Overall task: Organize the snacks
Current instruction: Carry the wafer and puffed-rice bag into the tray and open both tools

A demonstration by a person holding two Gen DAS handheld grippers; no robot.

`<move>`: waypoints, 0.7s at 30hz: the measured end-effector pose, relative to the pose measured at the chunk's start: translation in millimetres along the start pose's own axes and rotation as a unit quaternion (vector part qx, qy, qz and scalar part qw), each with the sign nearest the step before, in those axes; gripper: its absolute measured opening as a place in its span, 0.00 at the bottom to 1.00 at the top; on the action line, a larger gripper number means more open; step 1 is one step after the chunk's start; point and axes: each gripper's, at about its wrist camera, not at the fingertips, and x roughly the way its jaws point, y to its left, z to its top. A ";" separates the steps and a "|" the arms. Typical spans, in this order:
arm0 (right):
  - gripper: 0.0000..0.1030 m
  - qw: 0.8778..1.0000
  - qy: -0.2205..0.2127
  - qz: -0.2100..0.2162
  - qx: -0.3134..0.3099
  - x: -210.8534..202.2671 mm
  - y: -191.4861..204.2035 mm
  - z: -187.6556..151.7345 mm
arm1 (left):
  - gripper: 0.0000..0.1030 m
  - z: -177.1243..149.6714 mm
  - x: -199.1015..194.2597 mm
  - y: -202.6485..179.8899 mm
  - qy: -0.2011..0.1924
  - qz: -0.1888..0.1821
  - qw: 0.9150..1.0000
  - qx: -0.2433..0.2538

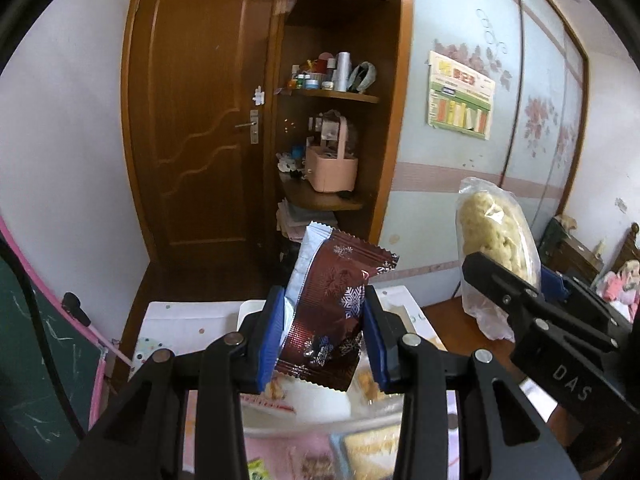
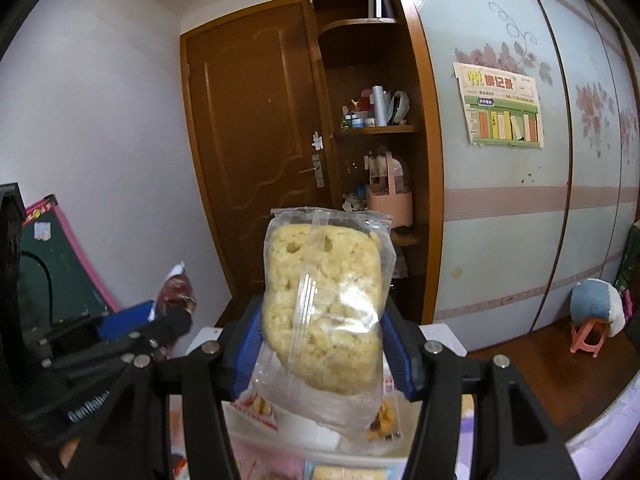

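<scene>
Left wrist view: the left gripper [image 1: 322,332] has its blue pads [image 1: 269,336] closed about partway on a brown foil snack packet [image 1: 336,312], printed with white snowflakes and showing a pale blue inner face at its left edge. The packet stands nearly upright, tilted slightly right, pinched low across its body, its serrated top seal free above the pads. It is held in the air above a white container [image 1: 400,300] of mixed snacks.

Right wrist view: the right gripper [image 2: 322,340] is closed at a moderate width on a clear plastic bag of pale yellow puffed-rice cake [image 2: 324,300]. The cake is a lumpy slab with rounded corners; loose film hangs slack below it. This bag is also aloft, just to the right of the foil packet, over the same container [image 2: 440,336].

Risks, as judged:
- Foil is slick and the packet is crumpled where gripped; a quick swing could let it slide out or rotate between the pads.
- Pads bear on the cake itself; harder squeezing would likely crush or crumble it.
- Slack film under the cake could snag on the container rim on lowering.
- Both grippers work close together; crossing paths could knock one packet loose.
</scene>
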 end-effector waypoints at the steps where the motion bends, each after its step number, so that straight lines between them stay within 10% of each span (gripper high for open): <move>1: 0.54 1.000 0.001 -0.001 0.004 7.0 -1.6 2.0 | 0.35 1.4 9.6 0.4 0.005 0.000 1.000 -0.003; 16: 0.54 0.988 0.144 -0.057 0.028 155.7 -38.7 -59.3 | 0.37 -43.6 172.9 19.5 0.096 0.072 0.993 0.002; 18: 0.55 0.983 0.170 -0.056 0.038 172.7 -43.3 -78.0 | 0.70 -54.1 195.1 23.1 0.123 0.061 0.990 0.014; 21: 0.58 0.978 0.194 -0.072 0.037 189.9 -46.8 -107.4 | 0.85 -72.8 214.5 33.6 0.143 0.078 0.987 0.013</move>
